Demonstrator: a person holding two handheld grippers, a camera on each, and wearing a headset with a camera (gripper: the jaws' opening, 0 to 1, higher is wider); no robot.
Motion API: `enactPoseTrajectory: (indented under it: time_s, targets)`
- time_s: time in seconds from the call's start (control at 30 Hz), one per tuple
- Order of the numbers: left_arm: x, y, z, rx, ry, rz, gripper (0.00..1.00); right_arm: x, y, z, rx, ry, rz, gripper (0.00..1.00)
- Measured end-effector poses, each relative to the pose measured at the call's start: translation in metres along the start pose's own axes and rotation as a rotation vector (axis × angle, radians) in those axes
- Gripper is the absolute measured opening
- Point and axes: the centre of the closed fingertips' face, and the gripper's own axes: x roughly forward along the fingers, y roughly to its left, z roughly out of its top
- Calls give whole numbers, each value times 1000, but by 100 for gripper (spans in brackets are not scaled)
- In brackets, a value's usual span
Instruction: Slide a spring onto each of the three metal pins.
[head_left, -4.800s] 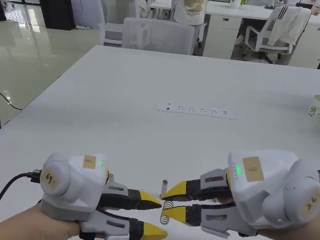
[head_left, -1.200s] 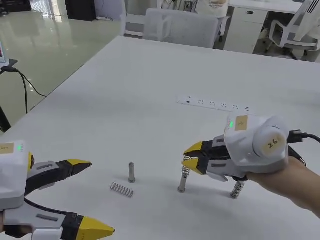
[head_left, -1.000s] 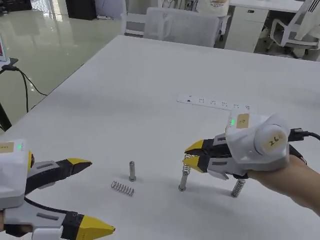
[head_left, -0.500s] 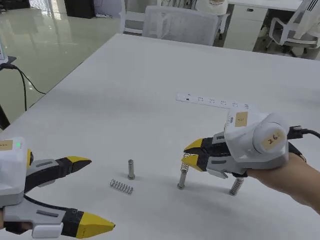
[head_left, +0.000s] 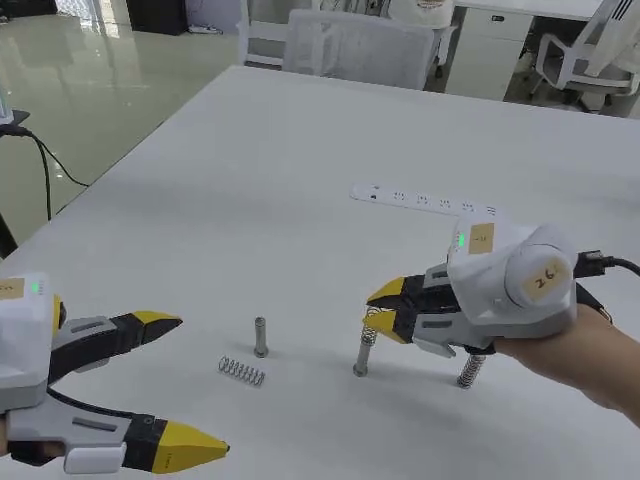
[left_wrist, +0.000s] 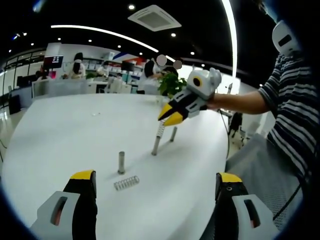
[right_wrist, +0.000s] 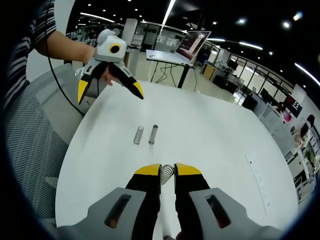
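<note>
— Where did the left gripper (head_left: 200, 385) sit, taking the bare pin (head_left: 261, 336) as the mark?

— Nearer to the person than the bare pin and off to its left, above the white table (head_left: 250, 180). Its jaws were spread wide with nothing between them.

— And the loose spring (head_left: 242, 371)?

— It lay flat on the table just beside the bare pin, on the near left side, not touching it. The bare pin itself stood upright.

— What was to the right of it?

— The middle pin (head_left: 360, 365), about level with the bare pin. The held spring (head_left: 369, 335) covered its upper part, and the lower shaft was uncovered. The right gripper (head_left: 370, 310) had its yellow tips drawn close together, pinching that spring near the top.

— Anything further right?

— The third pin (head_left: 468, 370), well apart from the bare pin, with a spring around it. Its top was hidden under the right gripper's body.

— And beyond?

— A white power strip (head_left: 425, 202) lay well behind the bare pin and to its right. A chair (head_left: 350, 50) stood at the table's far edge.
</note>
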Motion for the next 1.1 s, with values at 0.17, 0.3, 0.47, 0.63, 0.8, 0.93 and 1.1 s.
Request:
enactPoseTrajectory:
  time_s: [0.17, 0.3, 0.47, 0.63, 0.8, 0.93, 1.1]
  targets:
    - [0, 0, -1, -3, -1, 2, 96, 2, 1, -1, 3, 2, 5, 7]
    - [-1, -1, -2, -7, 0, 3, 96, 7, -1, -5, 13, 8, 7, 7]
    - [-2, 0, -2, -8, -1, 9, 96, 13, 1, -16, 30, 25, 13, 7]
    - [-3, 1, -3, -11, -1, 15, 95, 20, 7, -27, 40, 49, 30, 7]
    - [-3, 2, -3, -14, -5, 16, 95, 27, 10, -37, 42, 69, 40, 7]
    - [-3, 2, -4, -14, -3, 17, 95, 29, 13, -41, 45, 77, 46, 7]
    - [-2, 2, -4, -15, -2, 15, 95, 31, 14, -44, 53, 78, 45, 7]
